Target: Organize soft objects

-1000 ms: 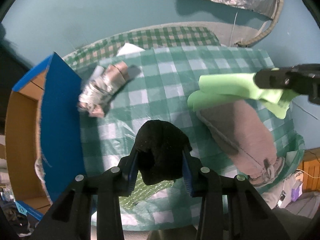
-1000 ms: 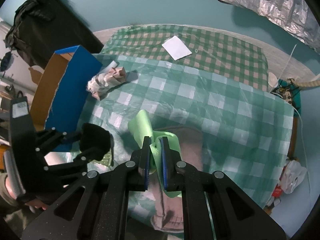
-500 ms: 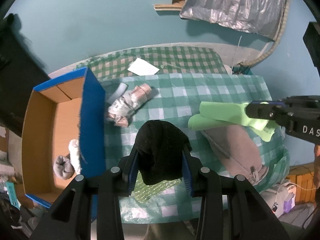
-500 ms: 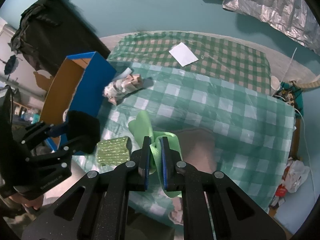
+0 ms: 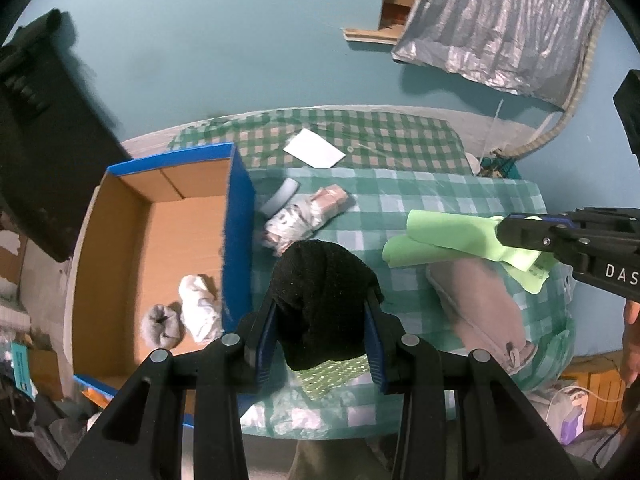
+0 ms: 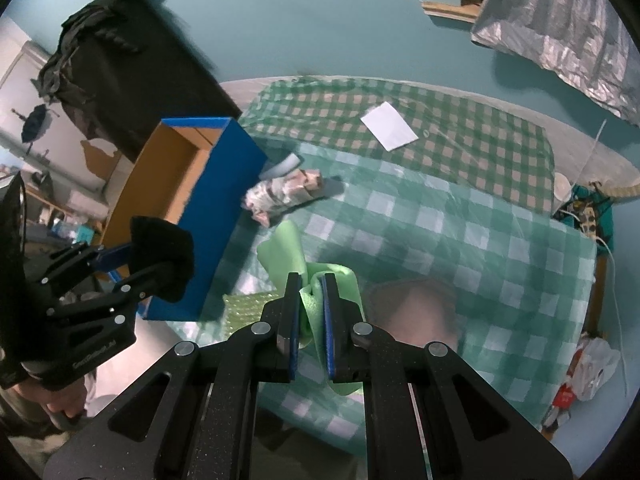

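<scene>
Left wrist view: a teal wall backs a table (image 5: 436, 196) under a green checked cloth, with an open cardboard box (image 5: 188, 240) edged in blue at its left side. The left gripper (image 5: 322, 316) is clamped on a black knit bundle (image 5: 320, 292), carried above the table edge, just right of the box wall. Two rolled items, one white (image 5: 198, 308) and one grey (image 5: 162, 326), lie on the box floor. On the cloth remain a patterned bundle (image 5: 304, 220), a grey-brown soft piece (image 5: 480, 312) and a green bubble sheet (image 5: 328, 374).

To complete this step well, carry the black bundle leftward over the blue wall with clearance, lower it onto bare cardboard beside the rolled items, and only then part the jaws.

Right wrist view: the same table, with the box (image 6: 180, 184) at its left. The right gripper (image 6: 310, 312) is closed tight on a light green foam sheet (image 6: 288, 252), which hangs free above the cloth. Hold it clear of the left gripper (image 6: 132, 264) until the black bundle (image 6: 162, 256) is placed, since the box opening probably admits one tool at a time.
</scene>
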### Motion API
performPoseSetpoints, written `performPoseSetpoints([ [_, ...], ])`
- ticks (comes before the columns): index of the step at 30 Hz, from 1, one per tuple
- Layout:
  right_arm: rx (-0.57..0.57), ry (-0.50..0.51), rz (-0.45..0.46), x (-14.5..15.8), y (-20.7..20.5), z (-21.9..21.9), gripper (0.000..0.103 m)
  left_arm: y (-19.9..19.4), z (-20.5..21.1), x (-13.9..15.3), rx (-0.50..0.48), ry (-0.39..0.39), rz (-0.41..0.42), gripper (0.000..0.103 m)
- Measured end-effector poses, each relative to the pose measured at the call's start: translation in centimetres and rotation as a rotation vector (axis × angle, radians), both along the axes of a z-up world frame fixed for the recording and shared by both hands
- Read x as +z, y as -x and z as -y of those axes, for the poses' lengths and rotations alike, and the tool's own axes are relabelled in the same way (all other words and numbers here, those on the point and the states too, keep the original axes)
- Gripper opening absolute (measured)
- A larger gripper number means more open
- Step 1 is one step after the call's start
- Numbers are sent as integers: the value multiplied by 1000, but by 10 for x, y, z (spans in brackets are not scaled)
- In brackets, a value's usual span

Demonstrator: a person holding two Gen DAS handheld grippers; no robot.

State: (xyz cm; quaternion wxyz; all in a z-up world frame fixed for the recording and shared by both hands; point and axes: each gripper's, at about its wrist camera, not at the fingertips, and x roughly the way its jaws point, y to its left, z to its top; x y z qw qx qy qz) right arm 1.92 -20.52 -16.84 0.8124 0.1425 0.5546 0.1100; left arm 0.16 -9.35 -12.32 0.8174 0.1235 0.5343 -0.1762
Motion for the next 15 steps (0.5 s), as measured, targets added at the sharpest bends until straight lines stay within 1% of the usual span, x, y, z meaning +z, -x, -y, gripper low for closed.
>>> performPoseSetpoints([
  [15, 69, -13, 48, 24, -28, -39, 9, -16, -56, 11, 126, -1, 14, 39],
])
